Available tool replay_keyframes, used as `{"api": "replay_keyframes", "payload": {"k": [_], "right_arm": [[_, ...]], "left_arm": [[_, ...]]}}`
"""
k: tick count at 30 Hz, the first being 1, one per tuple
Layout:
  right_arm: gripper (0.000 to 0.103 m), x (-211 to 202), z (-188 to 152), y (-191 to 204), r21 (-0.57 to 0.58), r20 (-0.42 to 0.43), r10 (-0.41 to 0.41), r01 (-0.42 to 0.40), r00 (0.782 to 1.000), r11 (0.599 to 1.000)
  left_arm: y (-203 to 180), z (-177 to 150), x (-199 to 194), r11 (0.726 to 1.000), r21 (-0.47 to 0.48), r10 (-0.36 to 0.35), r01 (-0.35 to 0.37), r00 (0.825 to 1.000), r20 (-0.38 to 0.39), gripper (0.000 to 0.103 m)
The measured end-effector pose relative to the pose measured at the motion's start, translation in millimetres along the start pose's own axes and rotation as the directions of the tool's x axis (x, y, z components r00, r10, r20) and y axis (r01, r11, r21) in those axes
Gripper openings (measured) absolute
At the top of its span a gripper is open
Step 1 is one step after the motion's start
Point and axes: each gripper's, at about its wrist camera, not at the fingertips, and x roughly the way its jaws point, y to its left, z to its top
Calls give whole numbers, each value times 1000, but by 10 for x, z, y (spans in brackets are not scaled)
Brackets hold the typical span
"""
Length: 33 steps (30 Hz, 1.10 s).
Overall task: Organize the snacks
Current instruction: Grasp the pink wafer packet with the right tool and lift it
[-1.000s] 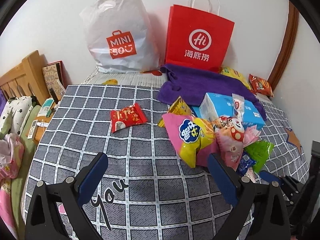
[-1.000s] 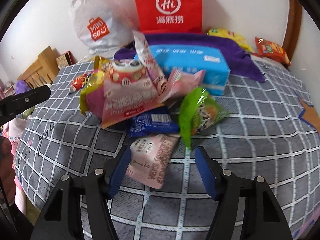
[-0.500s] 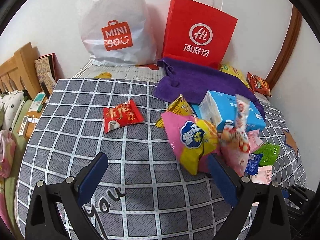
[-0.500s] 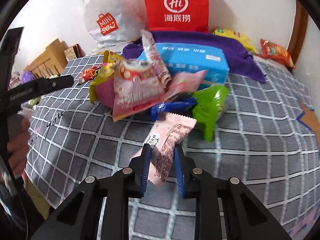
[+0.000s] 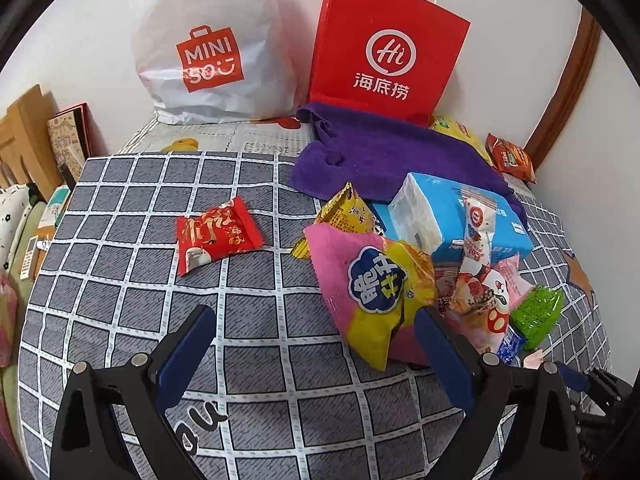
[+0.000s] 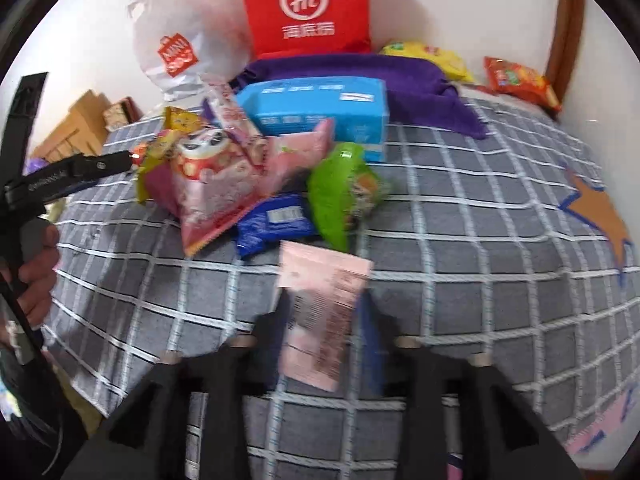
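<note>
The right gripper was clamped on a pale pink snack packet, held just above the grey checked bedcover on the near side of the snack pile. The left gripper hung with its fingers spread wide and holding nothing, near the pink-and-yellow chip bag. A red packet lay apart to the left.

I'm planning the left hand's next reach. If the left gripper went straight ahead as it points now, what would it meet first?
Probably bare checked bedspread: the open left gripper aims between the red snack packet and the pink-and-yellow chip bag. Depth is unclear.
</note>
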Motion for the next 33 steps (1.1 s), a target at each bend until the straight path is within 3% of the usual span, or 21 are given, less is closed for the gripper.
{"api": "replay_keyframes", "payload": {"k": [4,10,12,14,20,25,29,33], "right_arm": [[53,86,32,176,-63,-7,8,-8,1000,998],[58,260,-8,351,-157,-21,-82,78,996,985],[53,245,-41,401,-203,1,-102,100,995,974],[40,226,-44,399,-213,8,-112,111,994,971],[36,192,-20,231,-185,16,-191,190,982,964],[33,154,80,5,-94,27,-217,219,976,971],[33,202,149,-84,-42,48,-241,243,969,969],[40,299,202,-107,-9,46,-255,256,966,967]], "left_arm": [[24,29,30,1000,5,3,-3,1000,-7,99],[11,28,87,1000,15,-5,5,1000,-19,99],[11,32,111,1000,24,-3,4,1000,-25,99],[7,30,129,1000,28,-5,5,1000,-28,99],[41,41,143,999,30,-11,12,1000,-22,99],[76,51,124,999,31,-17,18,1000,-16,99],[106,40,99,999,24,-30,30,999,-15,99],[118,24,71,999,26,-28,29,1000,-12,99]]}}
